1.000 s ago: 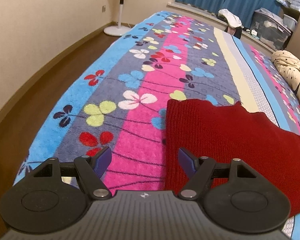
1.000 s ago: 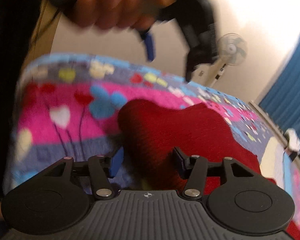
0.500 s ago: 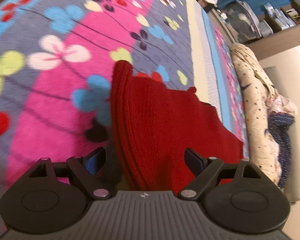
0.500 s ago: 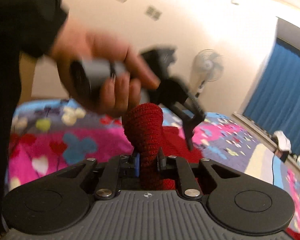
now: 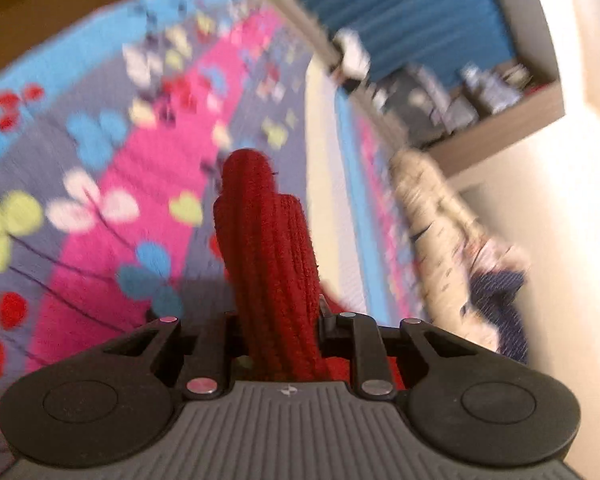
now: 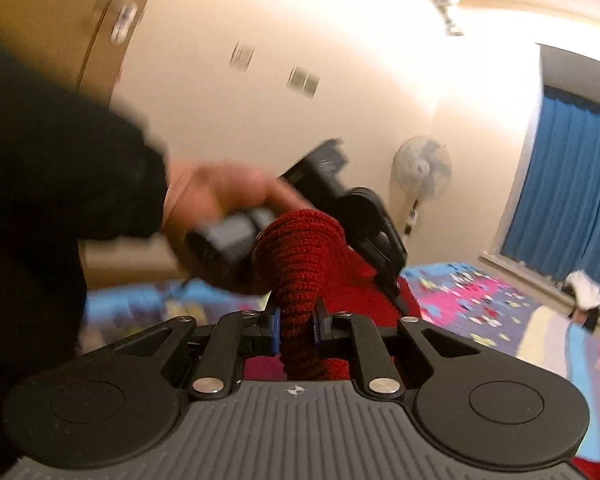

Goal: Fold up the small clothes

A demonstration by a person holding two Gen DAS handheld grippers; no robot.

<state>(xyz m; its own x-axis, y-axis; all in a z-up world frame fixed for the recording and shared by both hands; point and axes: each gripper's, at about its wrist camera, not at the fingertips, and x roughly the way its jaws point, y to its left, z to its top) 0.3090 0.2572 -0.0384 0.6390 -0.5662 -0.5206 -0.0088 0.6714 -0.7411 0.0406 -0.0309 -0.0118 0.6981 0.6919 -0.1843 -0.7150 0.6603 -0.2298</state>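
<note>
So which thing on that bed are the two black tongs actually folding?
Look at the big bed under the flowered blanket of blue, pink and grey stripes. Near its close end is a dark red knitted garment, bunched between both grippers. It is the only plain red, ribbed piece; the cream spotted bedding lies farther right.

Both wrist views look closely along their jaws, sharing the red knit (image 5: 268, 248) and bedspread (image 5: 100, 152).

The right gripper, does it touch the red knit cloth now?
Touching. In the right wrist view the right gripper has both jaws pressed on a bunched fold of the red knit cloth.
</note>
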